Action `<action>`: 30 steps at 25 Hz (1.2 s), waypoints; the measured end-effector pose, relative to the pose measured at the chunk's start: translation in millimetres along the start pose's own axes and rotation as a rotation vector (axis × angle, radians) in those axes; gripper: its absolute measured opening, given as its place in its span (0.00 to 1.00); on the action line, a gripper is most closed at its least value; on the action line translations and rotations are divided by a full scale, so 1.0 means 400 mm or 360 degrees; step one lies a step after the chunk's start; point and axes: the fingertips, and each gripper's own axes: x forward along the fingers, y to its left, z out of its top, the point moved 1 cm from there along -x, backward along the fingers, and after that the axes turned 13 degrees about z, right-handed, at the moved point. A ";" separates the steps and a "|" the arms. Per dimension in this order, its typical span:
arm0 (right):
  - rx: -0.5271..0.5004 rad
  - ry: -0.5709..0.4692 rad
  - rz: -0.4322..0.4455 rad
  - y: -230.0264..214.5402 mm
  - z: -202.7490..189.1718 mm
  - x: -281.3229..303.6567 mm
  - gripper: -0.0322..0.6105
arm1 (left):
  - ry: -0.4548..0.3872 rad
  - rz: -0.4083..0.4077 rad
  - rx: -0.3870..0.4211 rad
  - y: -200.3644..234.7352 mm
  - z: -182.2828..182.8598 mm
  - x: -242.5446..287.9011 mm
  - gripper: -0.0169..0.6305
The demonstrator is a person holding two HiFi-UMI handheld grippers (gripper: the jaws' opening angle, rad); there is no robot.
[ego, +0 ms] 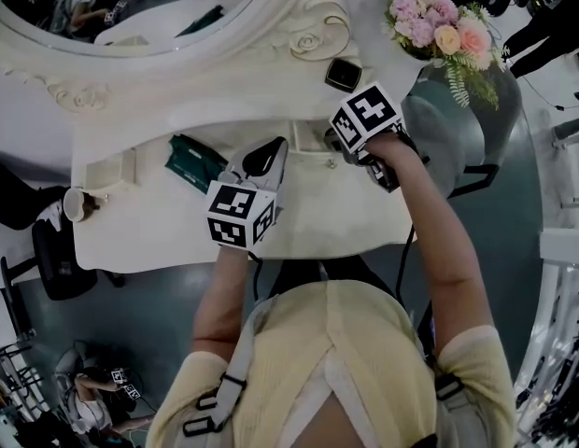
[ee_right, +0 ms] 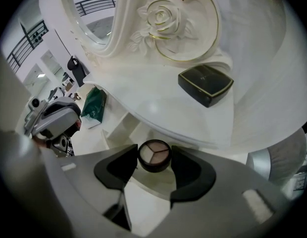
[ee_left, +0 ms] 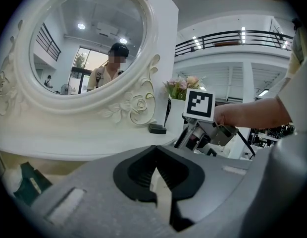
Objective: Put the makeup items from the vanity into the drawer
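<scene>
Right gripper view: a round eyeshadow compact [ee_right: 154, 152] is clamped between the jaws of the right gripper [ee_right: 154, 157], just in front of the vanity shelf [ee_right: 158, 108]. A black case [ee_right: 205, 85] lies on that shelf. The left gripper [ee_left: 155, 155], jaws together and empty, hangs near a green packet [ego: 196, 161].

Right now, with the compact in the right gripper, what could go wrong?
1. The right gripper pinches the round compact only at its jaw tips, by the curved rim. It could twist or slip out and drop.
2. The case lies on the shelf just above. A careless lift might knock it.
</scene>
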 end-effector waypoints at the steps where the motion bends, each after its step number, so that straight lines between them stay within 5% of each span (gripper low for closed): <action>1: 0.0008 0.0005 0.0001 -0.001 0.002 0.001 0.39 | 0.0000 -0.0002 -0.0002 0.004 -0.001 -0.003 0.03; 14: -0.0043 -0.0184 0.0058 0.036 -0.052 -0.071 0.39 | -0.0045 -0.0014 -0.0196 0.029 0.006 -0.048 0.03; 21: -0.0237 -0.0500 0.0133 0.106 -0.062 -0.163 0.38 | -0.0091 -0.0002 -0.0234 -0.019 0.035 -0.057 0.03; 30: -0.0426 -0.0952 -0.0167 0.055 0.003 -0.315 0.38 | -0.0202 0.0071 -0.0226 -0.047 0.085 -0.054 0.03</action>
